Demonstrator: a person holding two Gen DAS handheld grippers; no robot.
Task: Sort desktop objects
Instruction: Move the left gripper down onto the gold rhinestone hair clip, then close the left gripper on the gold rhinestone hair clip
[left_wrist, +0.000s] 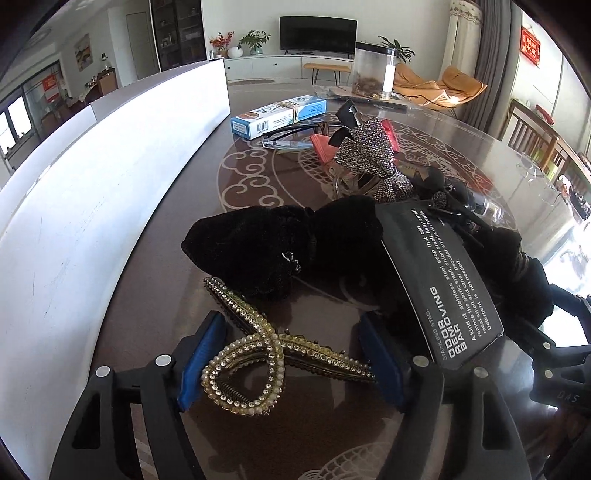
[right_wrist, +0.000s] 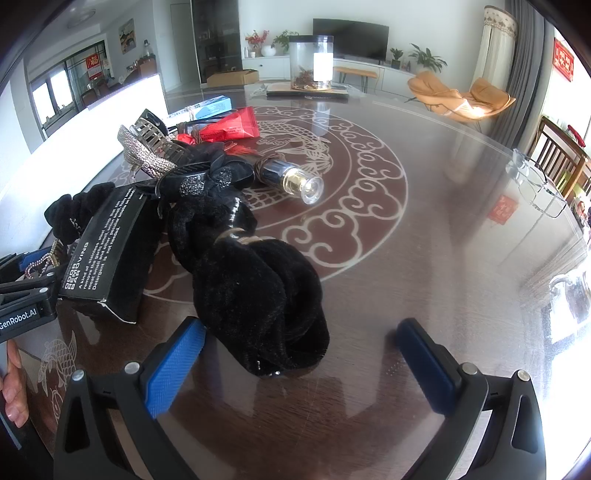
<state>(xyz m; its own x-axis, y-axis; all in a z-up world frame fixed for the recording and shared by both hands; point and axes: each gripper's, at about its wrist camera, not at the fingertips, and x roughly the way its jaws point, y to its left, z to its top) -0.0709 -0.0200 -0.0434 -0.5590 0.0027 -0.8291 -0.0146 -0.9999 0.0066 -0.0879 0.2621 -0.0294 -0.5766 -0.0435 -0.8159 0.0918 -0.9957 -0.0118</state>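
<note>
Left to right across the bench (left_wrist: 166, 206):

1. A white box wall (left_wrist: 110, 177) runs along the left edge. Judged the likely sorting receptacle, being the only container beside the pile; its inside is not visible.

2. The left hand-held gripper (left_wrist: 288, 356) straddles the gold rhinestone hair clip (left_wrist: 273, 350), which lies flat on the bench near the white wall. The blue pads stand on either side of the clip. The left pad looks at or very near the loop; the right pad stands by the toothed tip. Firm contact is not confirmed, so the jaws are reported as released around the clip, not yet clenched on it. The clip's long axis runs across the jaw gap, from upper left to lower right, with the looped end toward the camera. Judged: a grip across this axis would bear on the clip's ends, not its narrow waist.

3. Beyond it lie a black velvet pouch (left_wrist: 258, 251) and a black carton (left_wrist: 439, 284), the carton leaning on the pile.

4. The right hand-held gripper (right_wrist: 299, 369) hovers released, jaws wide, nothing pressed; a black velvet hair band (right_wrist: 258, 295) reaches between them. A small torch (right_wrist: 295, 182) points right.
</note>
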